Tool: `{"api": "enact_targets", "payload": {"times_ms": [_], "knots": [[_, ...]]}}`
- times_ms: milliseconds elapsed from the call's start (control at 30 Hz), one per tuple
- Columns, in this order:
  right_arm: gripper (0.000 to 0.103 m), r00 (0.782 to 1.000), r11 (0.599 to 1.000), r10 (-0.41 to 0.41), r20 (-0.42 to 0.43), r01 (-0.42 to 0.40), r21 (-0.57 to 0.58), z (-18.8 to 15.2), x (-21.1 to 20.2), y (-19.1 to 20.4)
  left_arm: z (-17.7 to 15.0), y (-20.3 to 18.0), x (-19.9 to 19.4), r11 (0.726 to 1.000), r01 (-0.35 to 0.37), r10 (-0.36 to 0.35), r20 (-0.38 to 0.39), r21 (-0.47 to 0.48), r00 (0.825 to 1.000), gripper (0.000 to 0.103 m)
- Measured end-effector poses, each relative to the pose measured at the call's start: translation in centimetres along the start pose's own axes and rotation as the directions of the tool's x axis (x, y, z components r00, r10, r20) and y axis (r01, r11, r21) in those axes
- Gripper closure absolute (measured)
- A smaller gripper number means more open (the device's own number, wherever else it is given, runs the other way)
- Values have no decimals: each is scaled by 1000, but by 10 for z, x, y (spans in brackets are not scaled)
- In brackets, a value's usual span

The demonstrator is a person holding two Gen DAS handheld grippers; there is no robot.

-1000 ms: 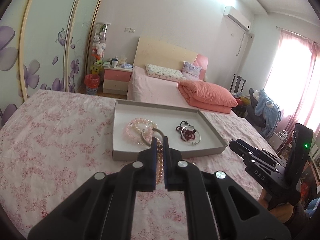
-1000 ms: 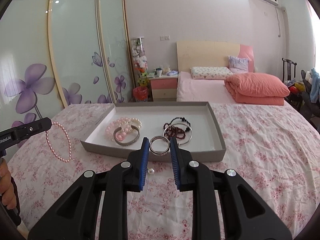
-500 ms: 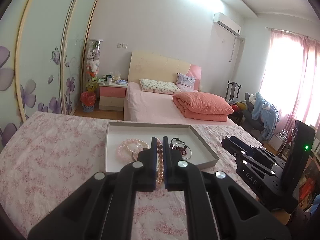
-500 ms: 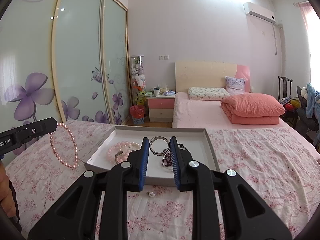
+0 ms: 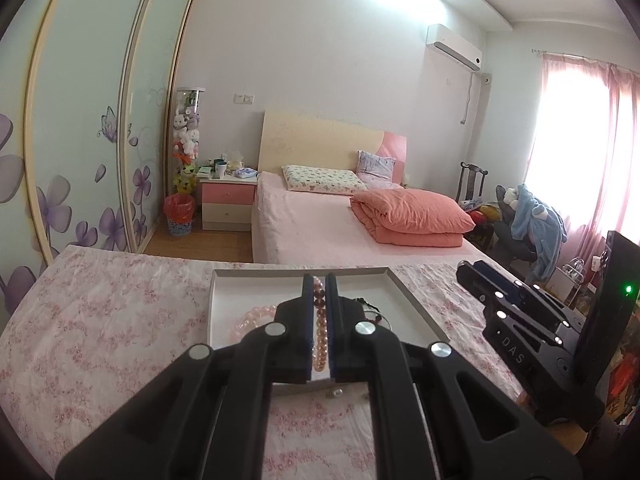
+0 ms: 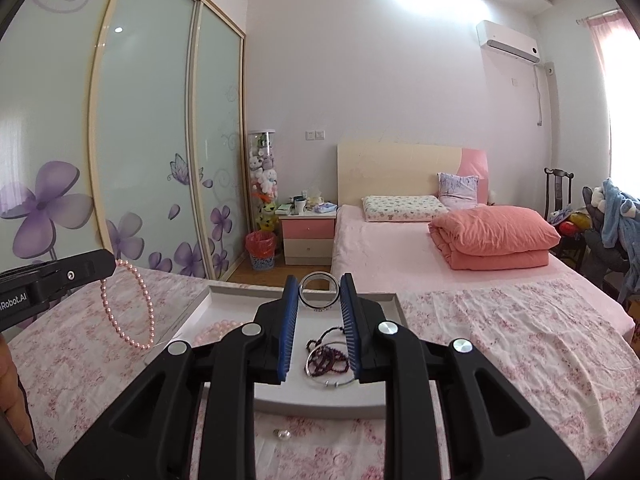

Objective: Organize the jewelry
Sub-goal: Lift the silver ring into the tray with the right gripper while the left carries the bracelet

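Note:
My left gripper [image 5: 319, 280] is shut on a pink pearl bracelet [image 5: 320, 332], which hangs in a loop in the right wrist view [image 6: 132, 312], above the flowered cloth left of the tray. My right gripper [image 6: 319, 280] is shut on a silver bangle [image 6: 319, 291] held upright over the grey tray [image 6: 320, 404]. In the tray lie a pale pink bead bracelet [image 6: 218, 328] and a dark red bead string with a thin silver bangle [image 6: 328, 360]. The tray also shows in the left wrist view [image 5: 416, 312].
A small pearl earring [image 6: 283, 435] lies on the flowered cloth [image 6: 500, 344] in front of the tray; it also shows in the left wrist view [image 5: 335, 393]. Beyond are a pink bed [image 6: 400, 248], a nightstand [image 6: 308, 236] and sliding wardrobe doors [image 6: 152, 152].
Both grippers have risen and tilted up, so the tray sits lower in both views. The pearl bracelet and the silver bangle stay gripped.

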State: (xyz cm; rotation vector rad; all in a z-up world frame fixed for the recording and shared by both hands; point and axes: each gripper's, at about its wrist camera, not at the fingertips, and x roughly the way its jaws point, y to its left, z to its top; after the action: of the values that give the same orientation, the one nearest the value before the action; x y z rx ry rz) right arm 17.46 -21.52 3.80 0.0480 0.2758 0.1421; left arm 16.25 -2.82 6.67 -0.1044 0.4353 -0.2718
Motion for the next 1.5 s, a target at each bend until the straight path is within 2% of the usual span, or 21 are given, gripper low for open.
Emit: {"api": "enact_targets", "payload": {"times_ms": [200,333,500,733,800,867,933,1000,1333,1500], "knots": [[80,997,999,-6,-74,9,40,-2,43,-17,9,10,34,1000,-14,14,-31,-23,999,96],[80,988,997,6,-154,6,75,-11,76,-25,10,16,63,999,-38,36,-56,-23,998,96],[80,967,994,22,-255,5,107,-28,112,-29,6,26,97,998,-55,49,-119,-42,992,96],[80,950,994,32,-311,3,109,-36,133,-23,-2,28,134,997,-59,50,-173,-50,984,96],[77,947,994,29,-319,6,108,-36,137,-24,-4,29,142,997,-58,47,-189,-55,981,96],[59,949,994,25,-314,10,111,-37,134,-25,-5,32,148,995,-64,48,-201,-72,978,95],[59,950,993,25,-310,11,115,-38,128,-29,-6,35,150,994,-63,45,-203,-86,978,87],[59,950,993,28,-311,10,119,-39,126,-31,-7,39,147,994,-69,50,-198,-89,979,84],[59,946,995,48,-321,-17,99,-43,100,-27,-11,54,119,989,-99,76,-189,-113,979,74],[59,932,996,80,-353,-57,75,-53,82,-21,-25,59,98,988,-119,98,-190,-102,977,67]]}}
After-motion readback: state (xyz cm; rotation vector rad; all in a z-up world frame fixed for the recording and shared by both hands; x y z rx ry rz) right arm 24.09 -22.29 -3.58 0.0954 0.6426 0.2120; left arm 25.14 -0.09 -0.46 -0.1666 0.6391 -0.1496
